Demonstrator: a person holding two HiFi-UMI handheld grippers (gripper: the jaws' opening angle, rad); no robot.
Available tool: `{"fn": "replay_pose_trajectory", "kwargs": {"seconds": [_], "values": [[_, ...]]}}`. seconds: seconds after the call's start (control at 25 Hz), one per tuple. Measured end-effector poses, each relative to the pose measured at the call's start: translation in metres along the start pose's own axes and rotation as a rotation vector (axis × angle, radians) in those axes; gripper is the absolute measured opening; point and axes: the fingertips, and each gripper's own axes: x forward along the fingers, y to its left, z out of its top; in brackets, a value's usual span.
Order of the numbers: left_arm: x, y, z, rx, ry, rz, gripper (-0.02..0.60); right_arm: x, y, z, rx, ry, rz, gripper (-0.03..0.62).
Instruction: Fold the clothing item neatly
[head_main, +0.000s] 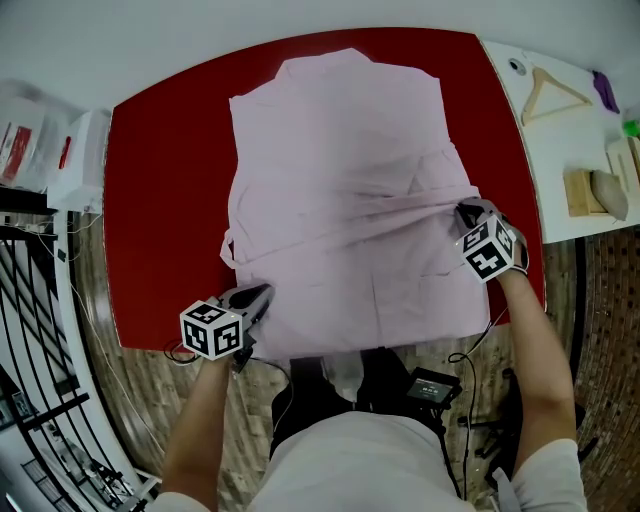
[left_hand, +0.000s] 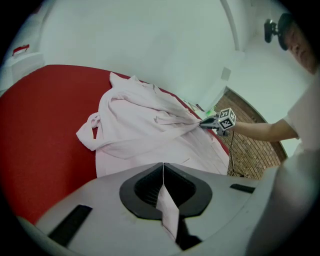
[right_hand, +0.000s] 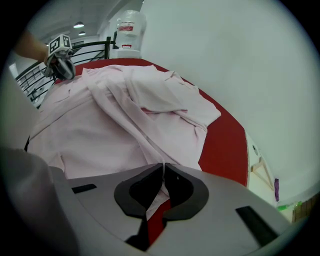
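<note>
pink shirt (head_main: 340, 170) spread flat on red tabletop (head_main: 160, 200), collar at far side. left tongs (head_main: 262, 294) clamped on near-left edge of shirt. right tongs (head_main: 466, 212) clamped on right edge, creases running left from grip.

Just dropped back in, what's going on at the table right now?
A person is folding a pink shirt spread on the red table, with a gripper in each hand. The left gripper is clamped on the shirt's near left hem. The right gripper is clamped on its right edge, and creases run from there across the cloth. The shirt is mostly spread out and rumpled, so the fold is not finished.
</note>
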Motion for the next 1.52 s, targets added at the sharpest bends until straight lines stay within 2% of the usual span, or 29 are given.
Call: {"fn": "replay_pose_trajectory", "kwargs": {"seconds": [0.2,0.28,0.36,0.52,0.72,0.88,0.96,1.32,1.52], "values": [[0.003,-0.004,0.004,-0.009,-0.027,-0.006,0.006,-0.006,0.002,0.012,0.011,-0.08,0.019,0.03],[0.004,-0.008,0.006,-0.004,-0.036,-0.011,0.006,-0.011,0.002,0.013,0.025,-0.103,0.028,0.095],[0.003,-0.013,0.008,0.004,-0.048,-0.013,0.006,-0.016,0.0,0.01,0.037,-0.115,0.029,0.107],[0.002,-0.027,0.026,0.067,-0.103,-0.014,0.006,-0.021,-0.006,-0.002,0.055,-0.11,0.023,0.107],[0.028,-0.053,0.061,0.148,-0.153,-0.051,0.006,-0.018,-0.004,0.003,-0.054,-0.104,0.0,0.107],[0.072,-0.076,0.078,0.2,-0.097,-0.091,0.006,-0.009,0.003,0.006,-0.149,-0.061,0.004,0.106],[0.09,-0.082,0.079,0.17,-0.051,-0.11,0.006,-0.01,0.002,0.006,-0.164,-0.048,-0.004,0.036],[0.107,-0.076,0.055,0.006,0.105,-0.147,0.006,-0.045,-0.05,0.059,-0.231,-0.216,-0.221,0.029],[0.108,-0.076,0.047,-0.022,0.134,-0.167,0.006,-0.023,-0.042,0.091,-0.321,-0.288,-0.203,0.029]]}}
